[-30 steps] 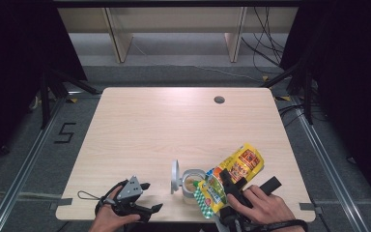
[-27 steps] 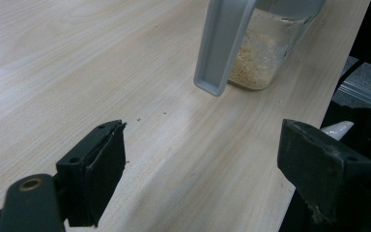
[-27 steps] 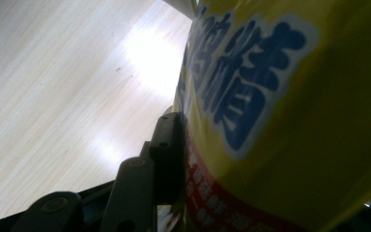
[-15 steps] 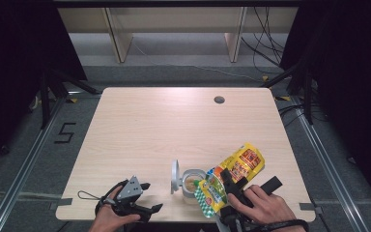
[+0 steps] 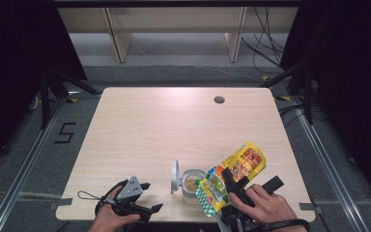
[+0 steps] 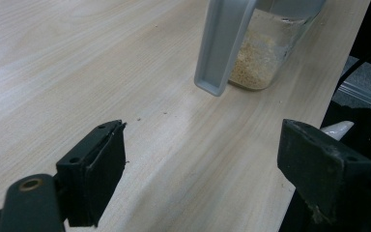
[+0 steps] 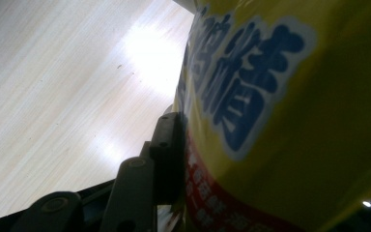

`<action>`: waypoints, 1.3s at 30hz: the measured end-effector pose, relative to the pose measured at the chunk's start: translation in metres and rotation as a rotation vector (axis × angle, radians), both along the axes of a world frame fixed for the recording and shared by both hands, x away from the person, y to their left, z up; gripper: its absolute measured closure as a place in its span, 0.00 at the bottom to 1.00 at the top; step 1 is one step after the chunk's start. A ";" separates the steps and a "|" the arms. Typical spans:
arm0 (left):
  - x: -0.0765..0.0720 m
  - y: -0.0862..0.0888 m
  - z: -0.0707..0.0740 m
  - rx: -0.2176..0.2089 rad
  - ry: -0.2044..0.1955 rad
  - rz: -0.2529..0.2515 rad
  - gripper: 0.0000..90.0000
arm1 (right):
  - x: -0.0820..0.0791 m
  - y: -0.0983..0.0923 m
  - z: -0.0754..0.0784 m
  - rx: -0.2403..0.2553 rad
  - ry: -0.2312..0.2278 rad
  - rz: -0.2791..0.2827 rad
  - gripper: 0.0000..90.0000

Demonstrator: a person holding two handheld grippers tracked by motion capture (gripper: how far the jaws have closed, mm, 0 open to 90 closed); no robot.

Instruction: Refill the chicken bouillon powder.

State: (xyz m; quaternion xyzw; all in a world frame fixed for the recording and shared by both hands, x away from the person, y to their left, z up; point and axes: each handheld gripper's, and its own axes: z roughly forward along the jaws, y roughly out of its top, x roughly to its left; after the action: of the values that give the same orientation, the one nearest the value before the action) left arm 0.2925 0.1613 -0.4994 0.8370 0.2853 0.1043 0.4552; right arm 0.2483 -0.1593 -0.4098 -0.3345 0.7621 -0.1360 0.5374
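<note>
A yellow snack bag (image 5: 239, 166) with blue lettering (image 7: 280, 96) is held tilted, its lower green end over a small glass jar (image 5: 192, 182). My right gripper (image 5: 252, 182) is shut on the bag, with one black pad (image 7: 168, 145) pressed flat against it. The jar holds some pale grains (image 6: 253, 60), and its grey hinged lid (image 5: 175, 175) stands up on its left side (image 6: 222, 43). At the near left edge of the table my left gripper (image 5: 149, 197) rests open, pointing at the jar, with nothing between its pads (image 6: 99, 176).
The light wooden table (image 5: 174, 125) has a round cable hole (image 5: 219, 100) at the far right. Its near edge runs just below both hands. Black curtains flank the table, and cables lie on the floor at the back right.
</note>
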 end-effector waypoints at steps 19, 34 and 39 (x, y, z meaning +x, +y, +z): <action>-0.001 -0.001 0.000 -0.005 0.014 0.013 0.19 | 0.000 0.000 0.000 0.000 0.001 0.004 0.72; -0.001 -0.001 0.000 -0.005 0.014 0.012 0.19 | 0.000 -0.001 0.000 0.004 -0.015 0.016 0.72; -0.001 -0.001 0.000 -0.003 0.021 0.008 0.19 | 0.000 -0.001 0.001 0.005 0.001 0.005 0.72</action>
State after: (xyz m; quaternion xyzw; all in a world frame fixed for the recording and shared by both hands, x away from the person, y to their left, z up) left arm 0.2917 0.1606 -0.4997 0.8362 0.2935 0.0971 0.4529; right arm 0.2485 -0.1600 -0.4090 -0.3352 0.7618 -0.1326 0.5382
